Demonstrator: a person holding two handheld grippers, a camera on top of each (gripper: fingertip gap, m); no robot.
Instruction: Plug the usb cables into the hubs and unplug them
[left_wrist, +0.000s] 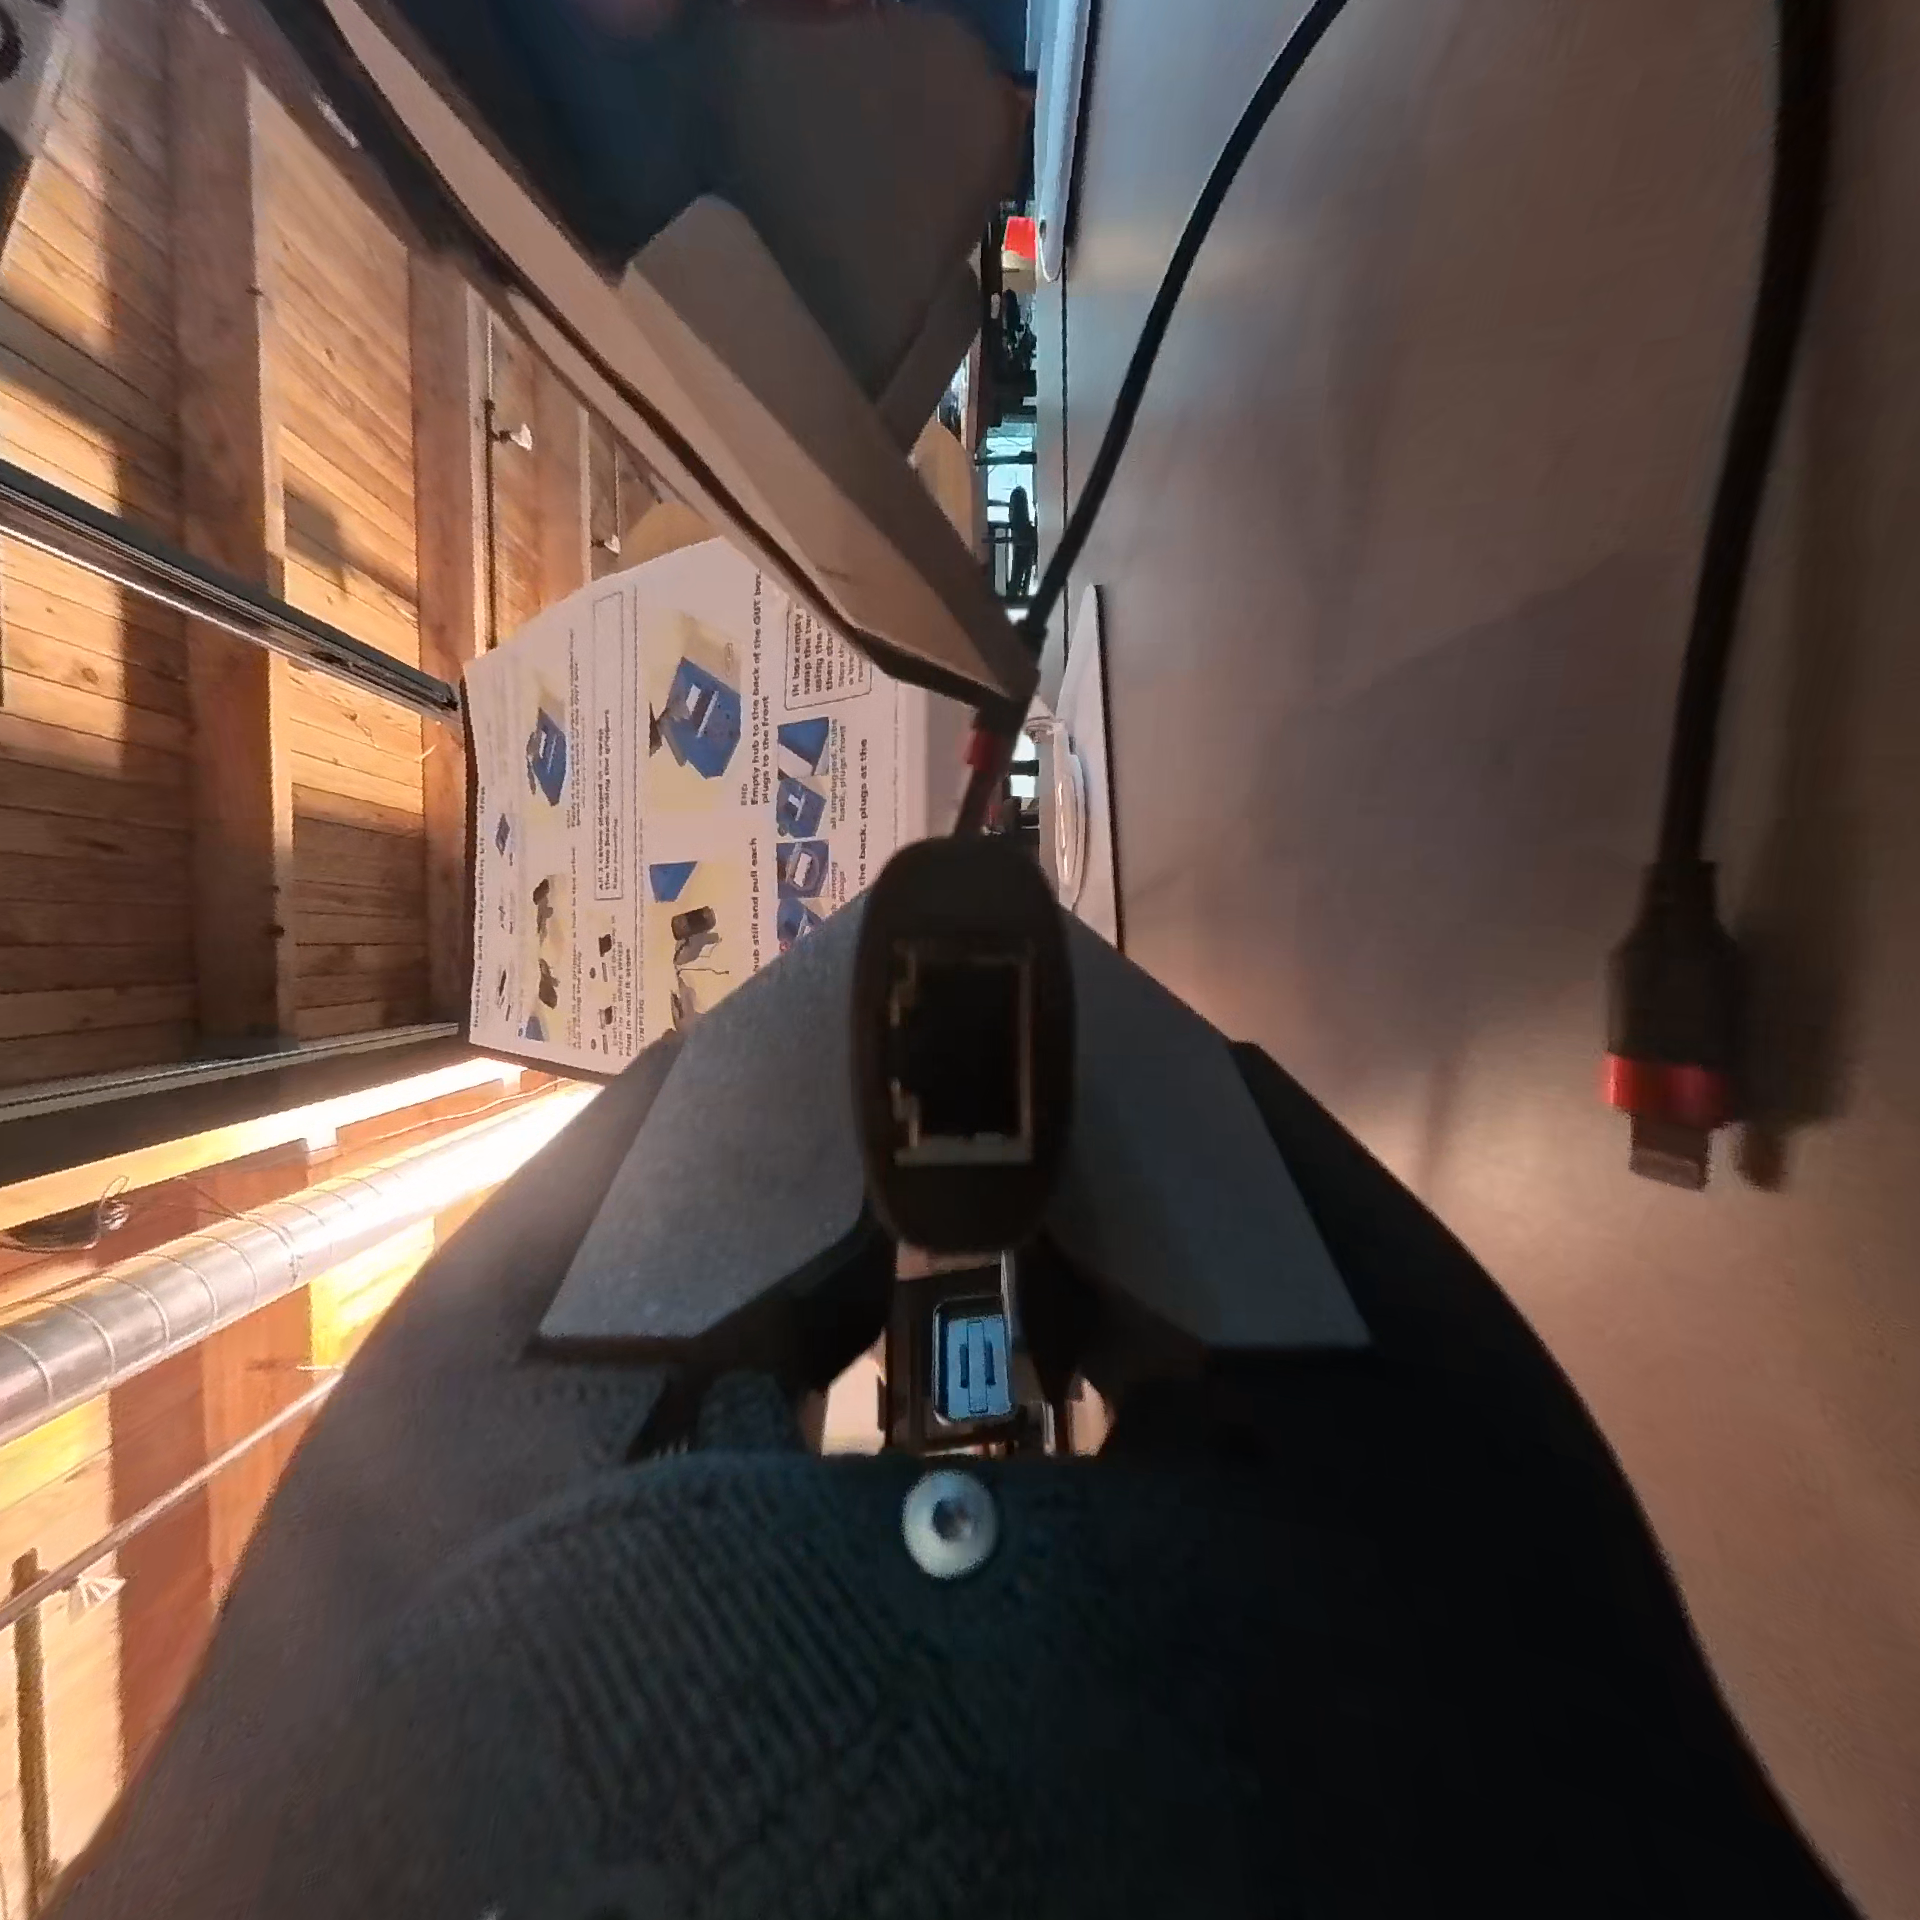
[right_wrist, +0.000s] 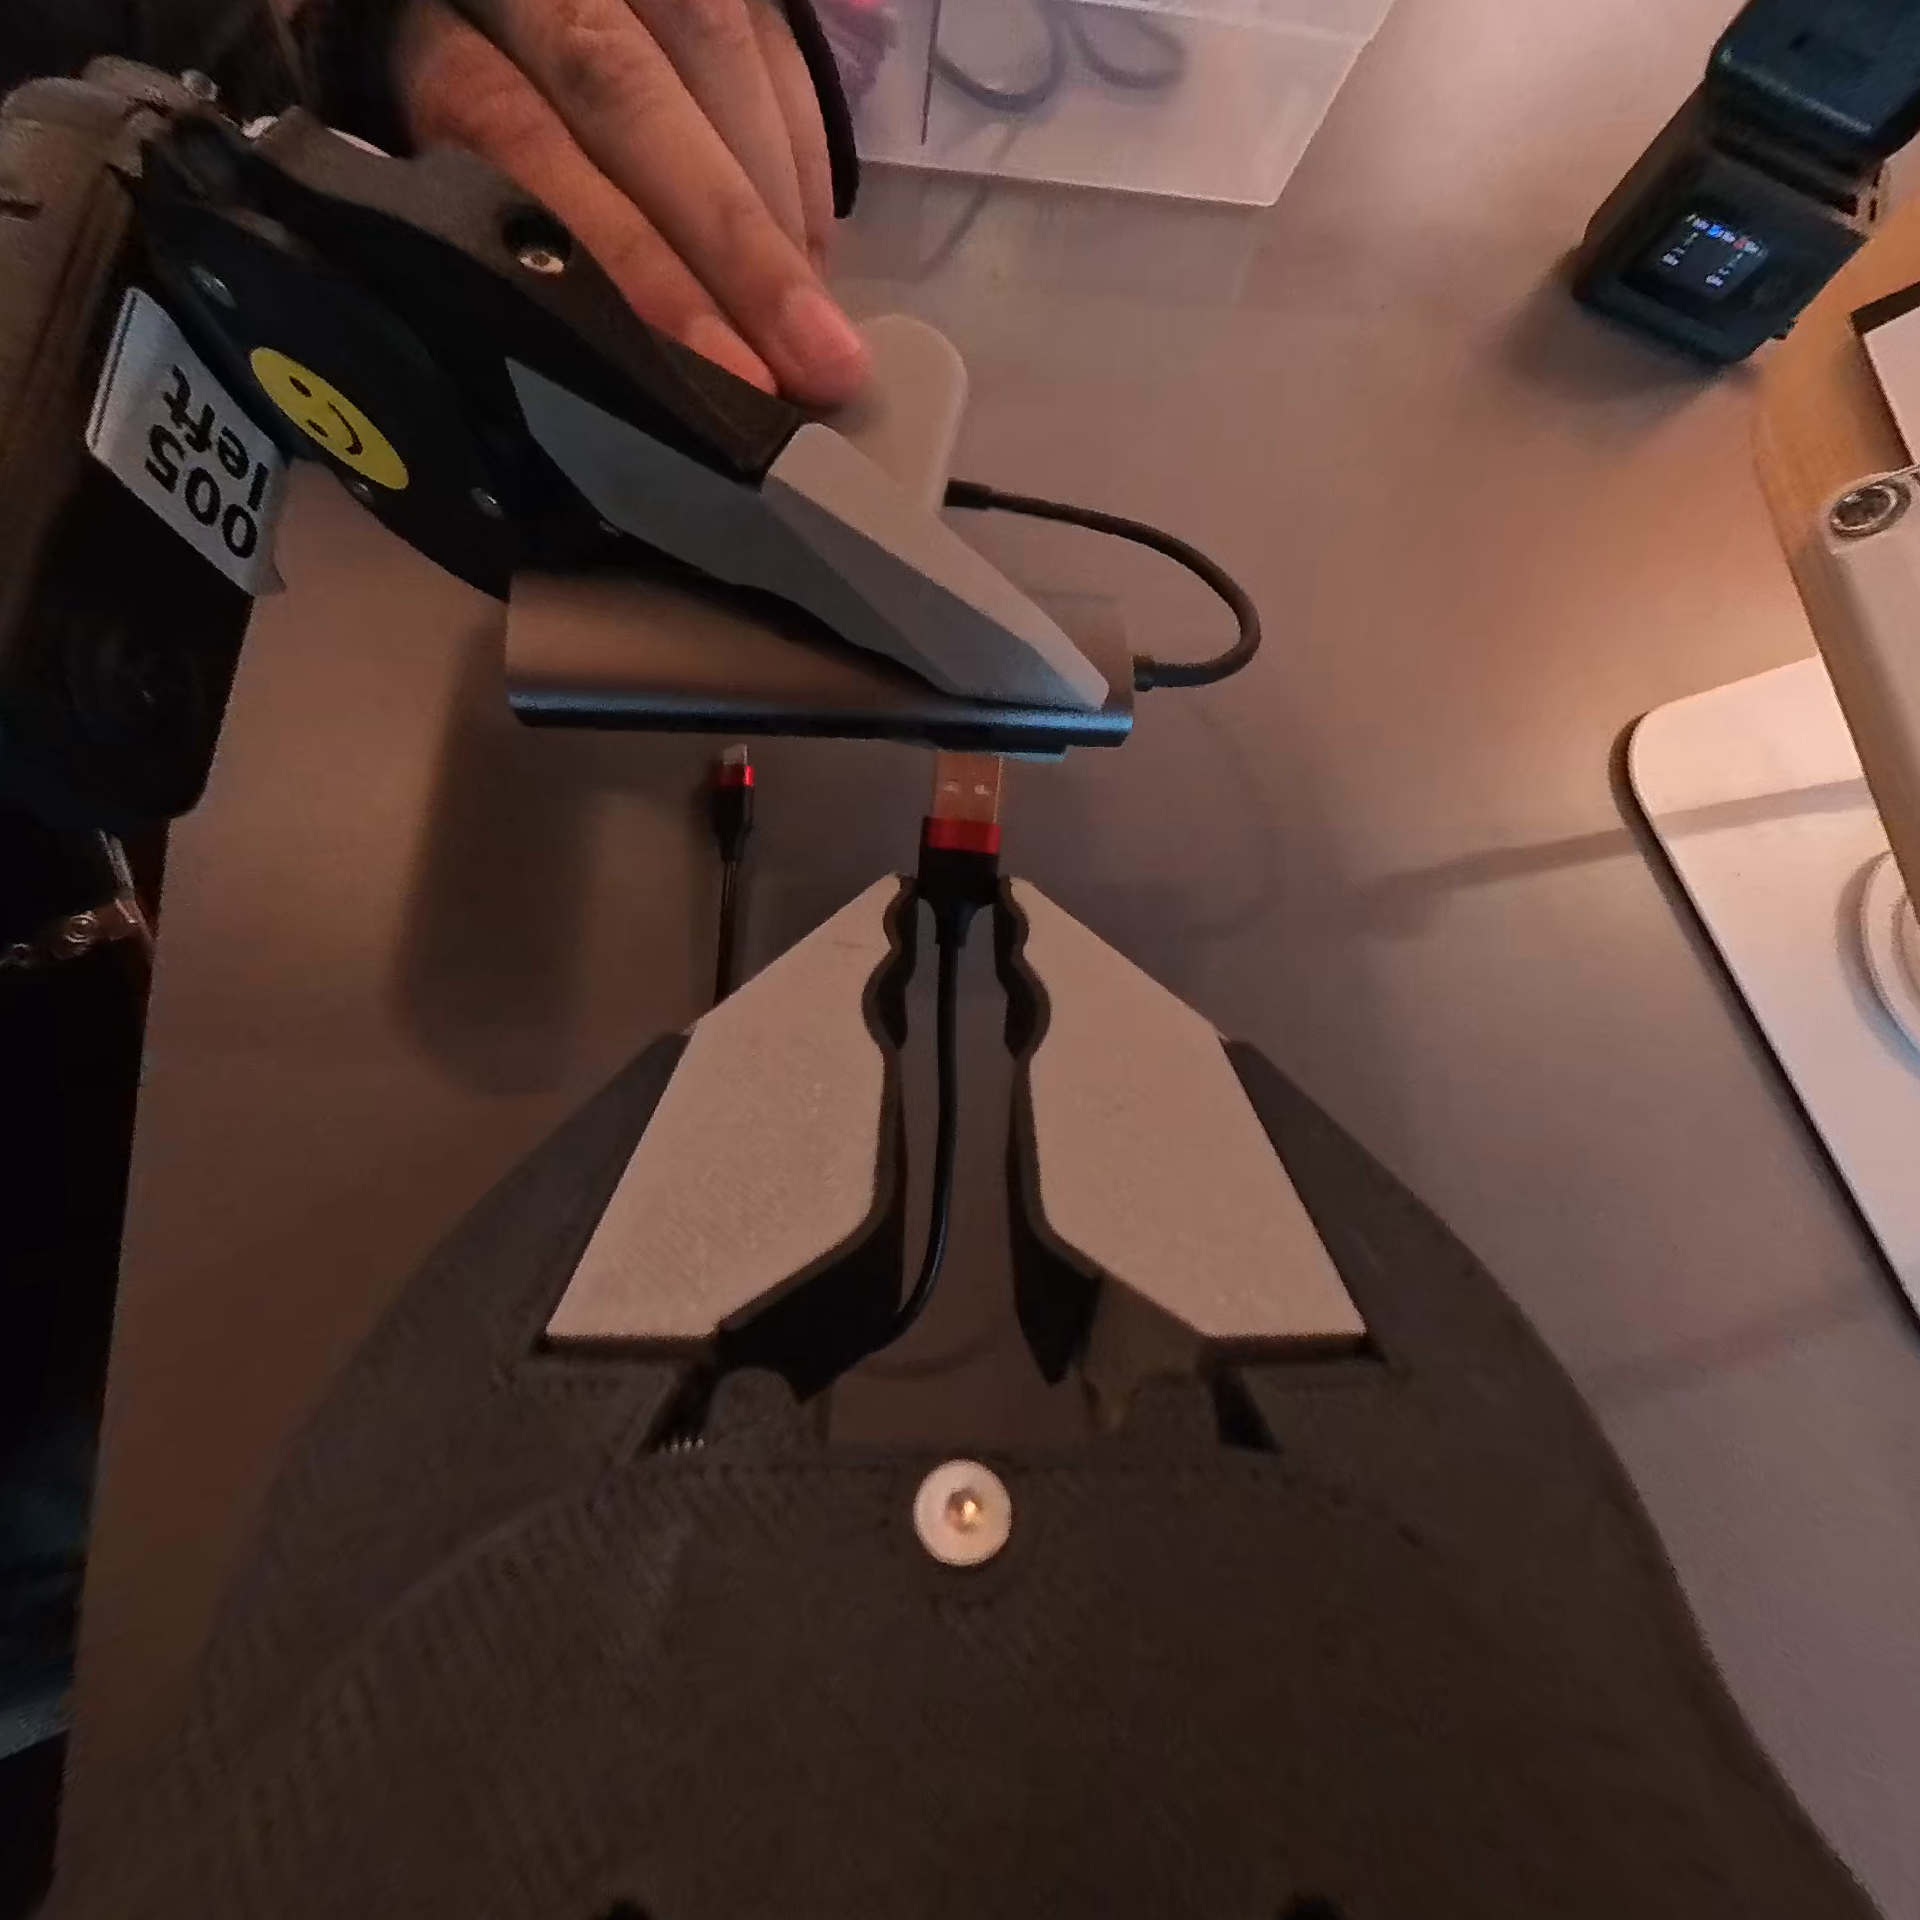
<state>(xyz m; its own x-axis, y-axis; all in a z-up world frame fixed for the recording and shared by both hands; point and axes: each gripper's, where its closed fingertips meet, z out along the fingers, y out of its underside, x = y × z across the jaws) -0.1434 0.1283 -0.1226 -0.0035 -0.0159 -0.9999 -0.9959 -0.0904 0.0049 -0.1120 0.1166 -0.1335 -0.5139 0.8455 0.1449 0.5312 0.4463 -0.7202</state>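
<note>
My left gripper (left_wrist: 961, 1049) is shut on a flat grey hub (left_wrist: 961, 1049), seen end-on with its network socket facing the camera. In the right wrist view the hub (right_wrist: 727, 691) is held level above the table by the left gripper (right_wrist: 1039, 665), a hand on its handle. My right gripper (right_wrist: 961, 894) is shut on a black USB cable with a red-collared metal plug (right_wrist: 964, 800). The plug tip points at the hub's near edge, just short of a port. The cable's other end, a small red-collared plug (right_wrist: 730, 774), lies on the table and also shows in the left wrist view (left_wrist: 1673, 1049).
The hub's own black lead (right_wrist: 1195, 613) loops behind it. A black device with a small screen (right_wrist: 1725, 239) stands at the back right. A white pad (right_wrist: 1787, 894) lies at the right. A clear box with cables (right_wrist: 1101, 94) sits at the back. A printed sheet (left_wrist: 665, 821) stands behind the table. Only a small space, under 4 cm, lies between the two pairs of fingers.
</note>
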